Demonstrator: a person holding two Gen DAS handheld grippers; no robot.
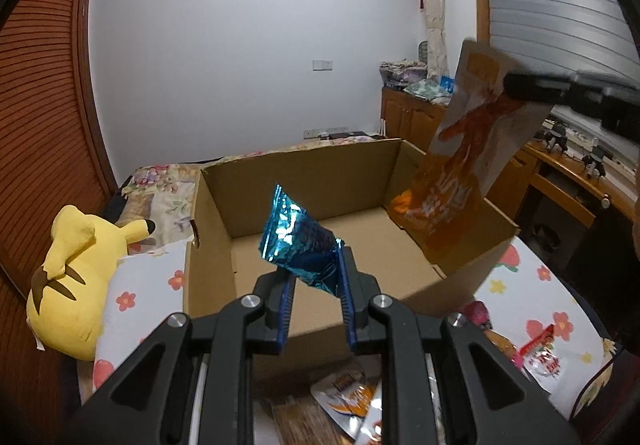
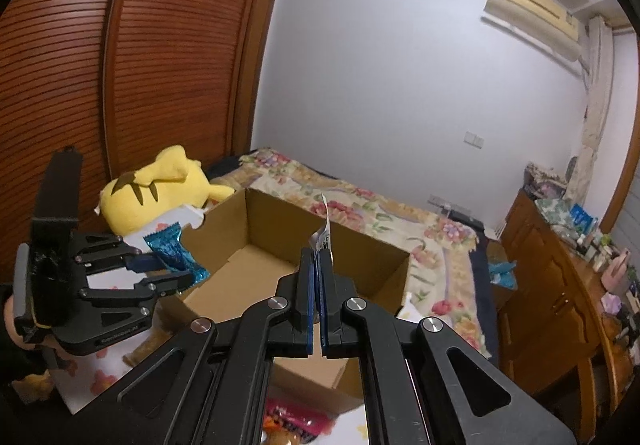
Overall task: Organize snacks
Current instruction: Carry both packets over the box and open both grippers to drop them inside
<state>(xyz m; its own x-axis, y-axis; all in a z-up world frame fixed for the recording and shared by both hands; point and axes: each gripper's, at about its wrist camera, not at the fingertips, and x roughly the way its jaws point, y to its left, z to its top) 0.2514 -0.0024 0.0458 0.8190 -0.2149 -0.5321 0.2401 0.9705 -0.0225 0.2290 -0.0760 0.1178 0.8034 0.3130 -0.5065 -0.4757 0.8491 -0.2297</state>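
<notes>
Yellow plush toy [image 1: 76, 277] lies on the bed's left edge, beside the open cardboard box [image 1: 304, 181]. The left gripper [image 1: 316, 277], jaws narrowly parted, pinches a crinkled blue foil packet [image 1: 298, 245] above the box's near left side. Further right, the right gripper [image 2: 321, 257], jaws fully closed, grips the top of an orange snack bag [image 1: 464, 165] hanging over the box's right wall. More snack packets [image 1: 348, 401] lie on the flowered bedspread [image 1: 136, 297] at the near edge.

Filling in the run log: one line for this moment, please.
left gripper: shut on blue foil packet | right gripper: shut on orange snack bag | both over cardboard box
</notes>
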